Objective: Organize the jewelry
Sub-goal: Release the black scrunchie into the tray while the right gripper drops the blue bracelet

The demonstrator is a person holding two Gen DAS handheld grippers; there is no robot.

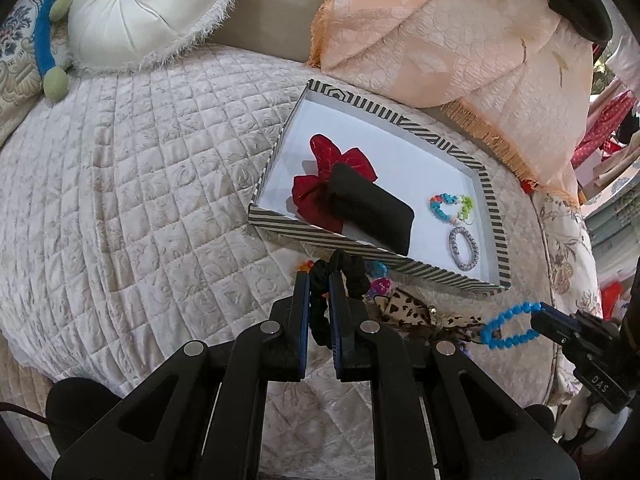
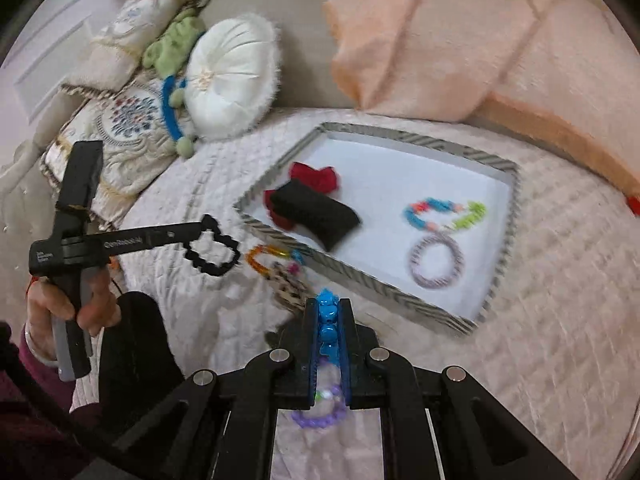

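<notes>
A striped box point(image 1: 372, 110) point(image 2: 496, 280) with a white floor lies on the quilted bed. In it are a red scrunchie point(image 1: 340, 160) point(image 2: 316, 174), a black pouch point(image 1: 372, 208) point(image 2: 316, 210), a multicolour bead bracelet point(image 1: 450, 204) point(image 2: 444, 212) and a grey ring bracelet point(image 1: 463, 249) point(image 2: 436, 262). My left gripper point(image 1: 319, 278) point(image 2: 202, 226) is shut on a black scrunchie point(image 1: 352, 272) point(image 2: 214, 258), held above the bed in front of the box. My right gripper point(image 2: 329, 303) point(image 1: 538, 312) is shut on a blue bead bracelet point(image 2: 328, 320) point(image 1: 506, 328), also lifted.
Loose on the quilt by the box's near edge lie an orange bracelet point(image 2: 264, 258), a leopard-print bow point(image 1: 408, 308) point(image 2: 288, 286) and a purple bead bracelet point(image 2: 320, 416). A round white cushion point(image 1: 140, 12) and a peach blanket point(image 1: 460, 40) lie behind. A hand point(image 2: 60, 304) grips the left tool.
</notes>
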